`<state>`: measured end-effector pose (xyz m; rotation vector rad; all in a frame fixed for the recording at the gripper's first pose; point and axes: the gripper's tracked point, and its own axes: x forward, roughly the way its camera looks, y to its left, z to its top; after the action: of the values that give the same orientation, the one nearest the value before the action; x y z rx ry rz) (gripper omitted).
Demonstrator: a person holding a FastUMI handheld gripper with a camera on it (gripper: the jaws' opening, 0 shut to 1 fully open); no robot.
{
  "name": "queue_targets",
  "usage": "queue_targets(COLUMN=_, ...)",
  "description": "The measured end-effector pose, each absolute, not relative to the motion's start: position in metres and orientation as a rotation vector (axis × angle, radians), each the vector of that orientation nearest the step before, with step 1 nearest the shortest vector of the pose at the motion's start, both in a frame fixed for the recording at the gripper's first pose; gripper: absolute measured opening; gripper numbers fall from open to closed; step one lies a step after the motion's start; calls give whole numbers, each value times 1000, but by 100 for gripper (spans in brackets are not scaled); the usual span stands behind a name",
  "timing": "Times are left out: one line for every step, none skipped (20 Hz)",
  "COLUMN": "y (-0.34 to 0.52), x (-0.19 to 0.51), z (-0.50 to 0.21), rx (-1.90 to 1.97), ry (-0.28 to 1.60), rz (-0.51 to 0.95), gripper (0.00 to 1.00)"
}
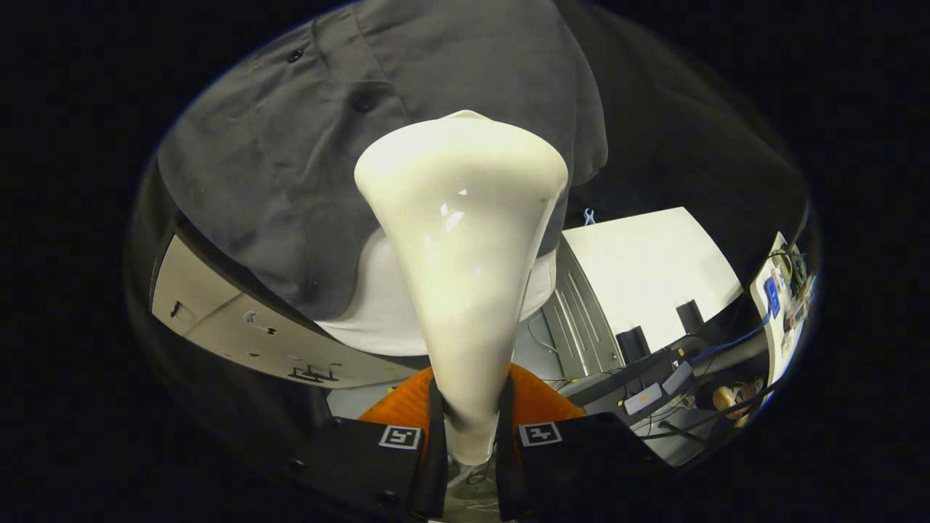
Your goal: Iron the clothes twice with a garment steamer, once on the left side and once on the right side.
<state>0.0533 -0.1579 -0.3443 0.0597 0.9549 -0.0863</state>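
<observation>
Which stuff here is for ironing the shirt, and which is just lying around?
For the job:
- garment steamer, both claw fingers pressing its handle
- grey shirt, just beyond the steamer head

Just lying around:
- white table
- blue cable
- white panel

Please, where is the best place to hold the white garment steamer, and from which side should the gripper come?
Grip the garment steamer at its narrow neck, coming from behind, opposite the wide head facing the grey shirt. The neck alone looks slim enough to fit between the fingers; the gripper is closed on it there.
</observation>
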Motion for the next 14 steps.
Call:
queue_targets(y=-148, x=51, z=-330, rx=61, ry=930, rz=-86, gripper=35)
queue_targets(y=-139, x=48, z=-316, rx=63, ry=902, rz=-88, gripper=35)
queue_targets(y=-130, x=47, z=-305, rx=67, ry=875, rz=-89, gripper=35)
queue_targets(y=-121, x=46, z=-289, rx=69, ry=847, rz=-88, gripper=35)
queue_targets(y=-111, x=46, z=-272, rx=67, ry=816, rz=-88, gripper=35)
queue_targets(y=-102, x=46, z=-255, rx=61, ry=781, rz=-89, gripper=35)
queue_targets(y=-95, x=42, z=-241, rx=53, ry=748, rz=-90, gripper=35)
queue_targets(y=-86, x=41, z=-225, rx=44, ry=711, rz=-90, gripper=35)
queue_targets(y=-78, x=41, z=-208, rx=35, ry=674, rz=-88, gripper=35)
queue_targets(y=-70, x=39, z=-191, rx=26, ry=639, rz=-86, gripper=35)
queue_targets(y=-63, x=36, z=-175, rx=14, ry=604, rz=-85, gripper=35)
queue_targets(y=-57, x=34, z=-158, rx=1, ry=570, rz=-86, gripper=35)
queue_targets(y=-51, x=32, z=-140, rx=-11, ry=535, rz=-87, gripper=35)
queue_targets(y=-45, x=30, z=-123, rx=-20, ry=499, rz=-89, gripper=35)
